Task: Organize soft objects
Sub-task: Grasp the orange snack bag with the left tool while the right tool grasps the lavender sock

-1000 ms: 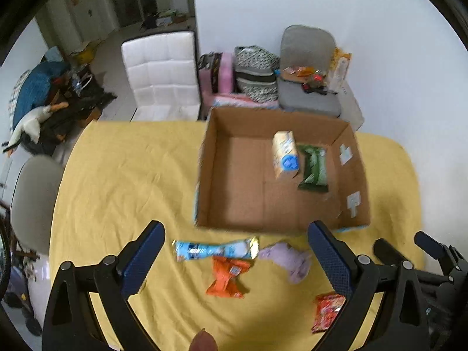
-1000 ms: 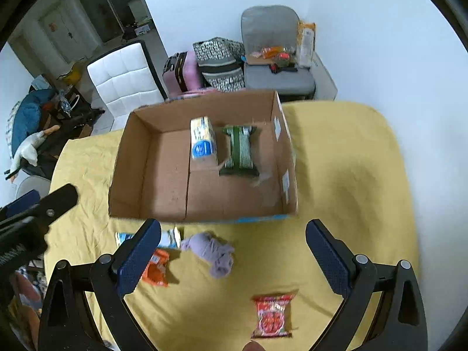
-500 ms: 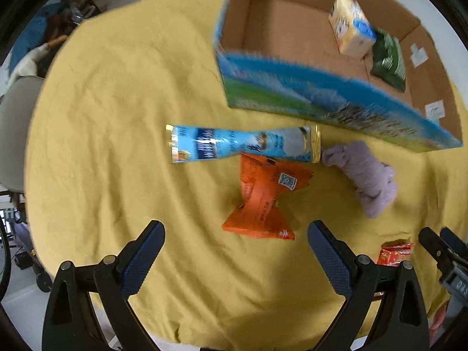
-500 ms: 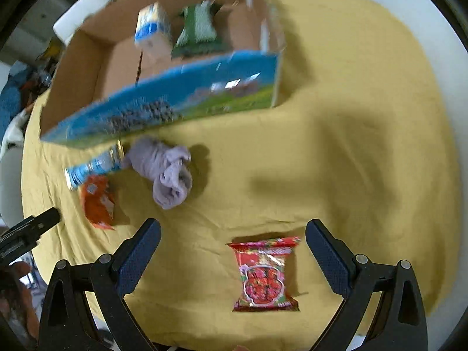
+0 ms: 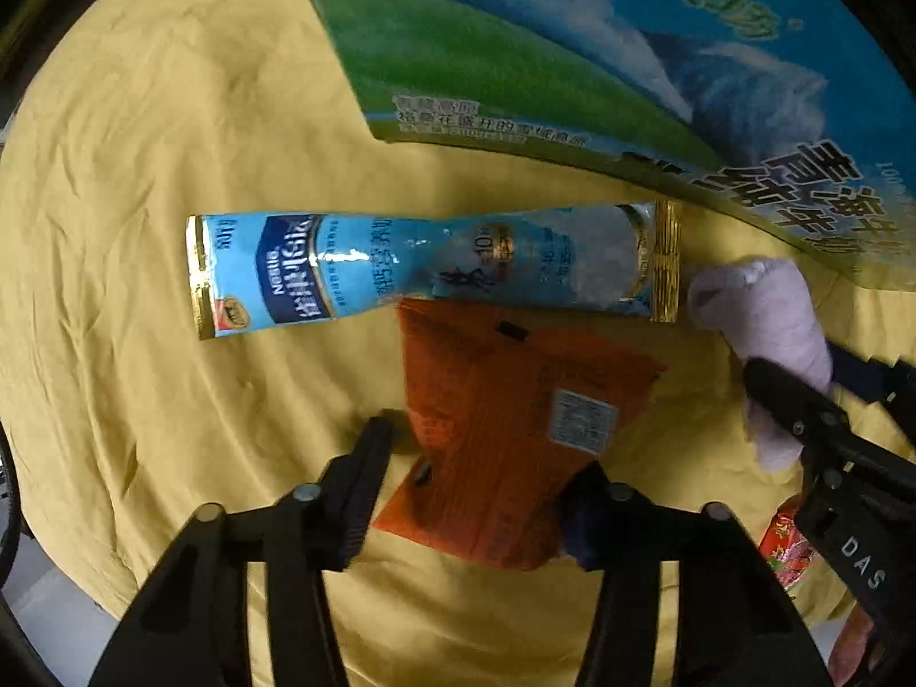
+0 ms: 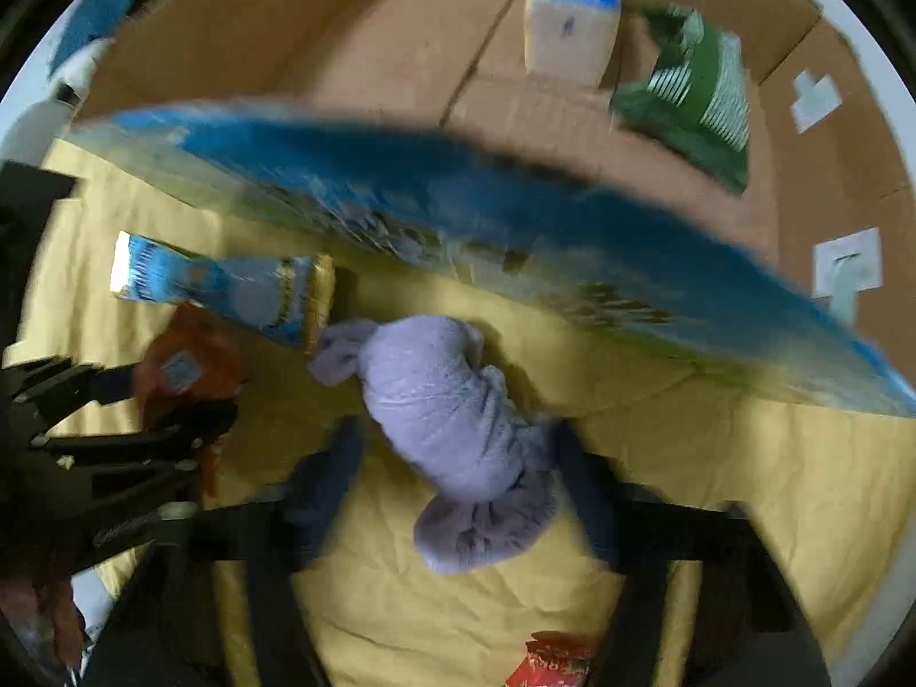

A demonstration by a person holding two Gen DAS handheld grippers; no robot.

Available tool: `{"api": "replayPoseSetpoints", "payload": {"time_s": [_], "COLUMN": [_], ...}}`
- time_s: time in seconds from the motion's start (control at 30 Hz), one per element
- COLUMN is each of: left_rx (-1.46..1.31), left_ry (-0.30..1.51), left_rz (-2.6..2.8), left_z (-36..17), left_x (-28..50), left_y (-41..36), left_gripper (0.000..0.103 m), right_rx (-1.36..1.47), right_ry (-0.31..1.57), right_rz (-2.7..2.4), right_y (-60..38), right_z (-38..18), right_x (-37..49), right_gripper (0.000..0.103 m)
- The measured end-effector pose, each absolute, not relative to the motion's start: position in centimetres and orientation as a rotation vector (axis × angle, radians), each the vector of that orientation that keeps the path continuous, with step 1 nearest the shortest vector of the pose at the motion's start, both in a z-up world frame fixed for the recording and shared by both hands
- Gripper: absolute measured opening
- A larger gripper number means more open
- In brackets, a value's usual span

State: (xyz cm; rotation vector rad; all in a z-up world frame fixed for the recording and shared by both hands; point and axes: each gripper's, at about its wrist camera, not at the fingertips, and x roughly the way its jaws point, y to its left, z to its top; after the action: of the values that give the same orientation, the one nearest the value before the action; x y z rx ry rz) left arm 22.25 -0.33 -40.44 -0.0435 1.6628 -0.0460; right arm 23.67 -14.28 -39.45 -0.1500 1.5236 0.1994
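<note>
An orange snack packet (image 5: 509, 418) lies on the yellow cloth; my left gripper (image 5: 486, 475) is low around its near end, jaws open, one finger on each side. A rolled lilac sock (image 6: 458, 429) lies beside it; my right gripper (image 6: 458, 469) straddles it, jaws open and blurred. The sock also shows at the right of the left wrist view (image 5: 767, 326). A long blue packet (image 5: 423, 269) lies between them and the cardboard box (image 5: 572, 46). A red packet (image 6: 549, 658) lies at the near edge.
The box (image 6: 401, 40) holds a yellow-blue carton (image 6: 572, 17) and a green packet (image 6: 693, 103). Its printed front wall (image 6: 458, 217) stands just beyond the sock. The yellow-covered table (image 5: 143, 172) extends to the left.
Both grippers have dropped to the table and narrowed. The left one now brackets the orange packet. The right one has moved left from the red packet to the sock.
</note>
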Motion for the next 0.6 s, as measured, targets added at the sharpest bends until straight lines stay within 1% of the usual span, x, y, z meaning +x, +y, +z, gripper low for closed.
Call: {"api": "replayPoseSetpoints", "payload": {"time_s": [0.03,0.13,0.2,0.23,0.3,0.33,0.37,0.47,0.57,0.6], "left_rx": [-0.05,-0.061,-0.048,-0.042,-0.008,0.006,0.022,0.034,0.023,0.019], "left_ry": [1.666,1.675,1.664,1.663,1.654,1.649,1.646,1.638,1.636,1.635], "left_rz": [-0.048,-0.051,-0.051,-0.053,-0.045,-0.042,-0.034,-0.024,-0.018,-0.017], "left_z": [-40.5,-40.7,-40.8,-40.8,-40.9,-40.9,-40.9,-41.0,-40.9,-41.0], "left_x": [22.0,20.2,19.6,19.4,19.1,19.0,19.0,18.6,18.3,18.1], "left_y": [-0.3,-0.2,-0.1,-0.2,-0.8,-1.1,-1.3,-1.8,-2.1,-2.0], "left_gripper": [0.041,0.041,0.041,0.041,0.041,0.041,0.041,0.041,0.041,0.041], "right_rx": [-0.107,0.059,0.249,0.321,0.387,0.38,0.377,0.32,0.205,0.179], "right_ry": [1.544,1.605,1.7,1.727,1.722,1.712,1.7,1.692,1.686,1.682], "right_rz": [0.192,0.114,0.063,0.046,0.032,0.023,0.017,0.02,0.014,0.009], "right_y": [-14.7,-16.9,-19.1,-19.9,-20.7,-20.8,-20.8,-19.7,-18.2,-17.9], "right_z": [-39.8,-39.7,-40.3,-40.7,-41.1,-41.2,-41.3,-41.8,-41.9,-41.9], "right_x": [23.7,22.9,21.6,21.0,20.5,20.6,20.6,20.3,20.3,20.3], "right_gripper": [0.046,0.044,0.044,0.046,0.049,0.053,0.053,0.053,0.053,0.05]}}
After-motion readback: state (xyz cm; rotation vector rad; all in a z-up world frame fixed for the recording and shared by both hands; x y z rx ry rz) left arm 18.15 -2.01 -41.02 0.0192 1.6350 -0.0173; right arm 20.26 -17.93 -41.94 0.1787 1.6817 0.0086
